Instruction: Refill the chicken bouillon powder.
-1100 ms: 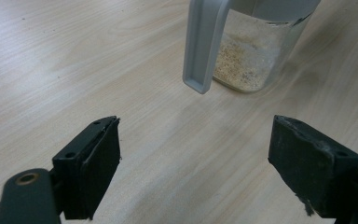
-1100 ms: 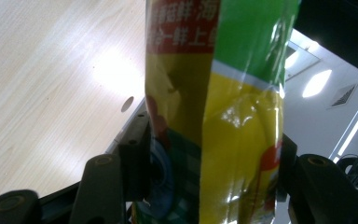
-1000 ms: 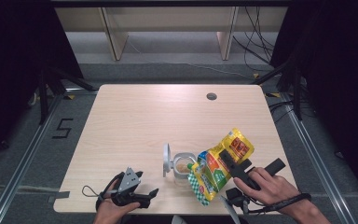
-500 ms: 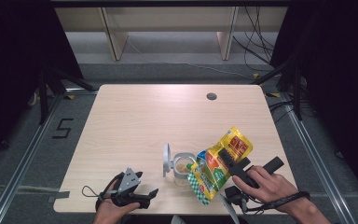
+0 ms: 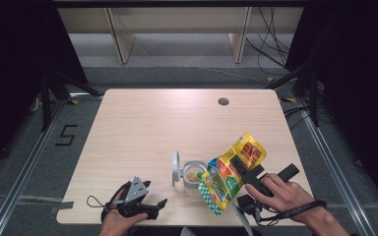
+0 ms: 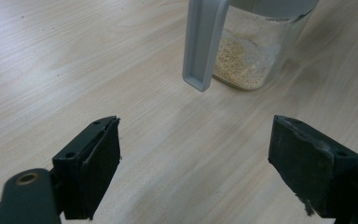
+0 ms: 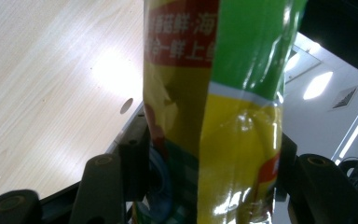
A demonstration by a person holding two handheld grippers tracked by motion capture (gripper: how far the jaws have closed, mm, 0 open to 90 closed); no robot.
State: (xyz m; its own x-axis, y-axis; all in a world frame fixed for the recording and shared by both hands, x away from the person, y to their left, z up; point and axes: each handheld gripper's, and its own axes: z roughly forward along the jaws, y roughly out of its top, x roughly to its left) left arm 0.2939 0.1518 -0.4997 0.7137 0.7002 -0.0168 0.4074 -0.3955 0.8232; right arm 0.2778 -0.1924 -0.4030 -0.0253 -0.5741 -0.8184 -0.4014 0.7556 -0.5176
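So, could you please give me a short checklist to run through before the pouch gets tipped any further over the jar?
1. Grip on the pouch: the right gripper has its jaws closed on it, seen from the right gripper view too. Ok.
2. Lid clear of the opening: it stands flipped up at the left of the jar. Ok.
3. Pouch's lower corner over the jar's opening: it hangs beside the right rim. Cannot tell.
4. Pouch torn open: the mouth is hidden. Cannot tell.
5. Jar steadied: the left gripper rests open on the table, apart from the jar. Not ok.
6. Room in the jar: powder fills only the lower part. Ok.
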